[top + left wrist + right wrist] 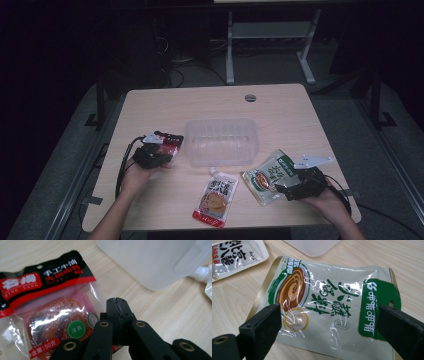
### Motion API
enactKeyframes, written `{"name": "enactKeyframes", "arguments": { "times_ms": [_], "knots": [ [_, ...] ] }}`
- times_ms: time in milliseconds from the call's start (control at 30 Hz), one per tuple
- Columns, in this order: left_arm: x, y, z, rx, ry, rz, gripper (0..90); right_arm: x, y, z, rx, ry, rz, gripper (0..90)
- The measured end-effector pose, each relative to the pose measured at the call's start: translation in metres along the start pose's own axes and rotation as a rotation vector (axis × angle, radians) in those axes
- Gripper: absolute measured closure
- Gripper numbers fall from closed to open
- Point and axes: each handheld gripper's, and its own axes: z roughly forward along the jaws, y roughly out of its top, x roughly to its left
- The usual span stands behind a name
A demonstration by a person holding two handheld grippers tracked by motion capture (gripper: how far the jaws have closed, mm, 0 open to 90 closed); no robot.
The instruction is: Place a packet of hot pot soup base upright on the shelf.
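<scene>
The work in hand looks like packing snack packets into the clear plastic tub (221, 141) at the middle of the table (280, 107). The left gripper (159, 146) sits at about nine o'clock of the tub, over the red-and-black packet (47, 302); in the left gripper view its jaws are closed tip to tip, and the packet's edge seems to run in under them lower down – whether the film is truly pinched there I cannot tell. The packet lies just beside the tub's near-left corner, not in it.

The right gripper (327, 332) hangs over the green-and-cream pouch (329, 302) at about four o'clock of the tub, jaws spread wide with the pouch between them and neither pad touching it. A third pouch, white and red with a spout (216, 198), lies at six o'clock, apart from both.

To do this step well, I judge the left hand should check its hold before lifting – a thin sealed edge slips easily, so a bite on the flat margin rather than the puffed middle is safer. Then carry the packet across the tub's rim towards three o'clock, clear of the wall, and release only once it is inside. The right jaws should close across the pouch's narrow width, on the sealed borders, not on the bulging centre
</scene>
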Motion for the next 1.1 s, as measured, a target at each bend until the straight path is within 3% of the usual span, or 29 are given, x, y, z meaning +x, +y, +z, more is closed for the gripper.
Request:
{"name": "enactKeyframes", "arguments": {
  "times_ms": [233,567,1100],
  "knots": [
    [0.004,-0.004,0.003,0.035,0.011,0.002,89.8,0.000,0.000,0.000,-0.001,-0.003,-0.005,5.9],
    [0.011,-0.011,-0.004,0.045,0.041,-0.028,89.8,-0.001,-0.001,0.001,0.004,-0.003,-0.010,5.9],
    [0.034,-0.030,-0.030,0.061,0.121,-0.075,89.8,-0.001,-0.002,0.000,0.006,-0.004,0.001,6.0]
  ]
}}
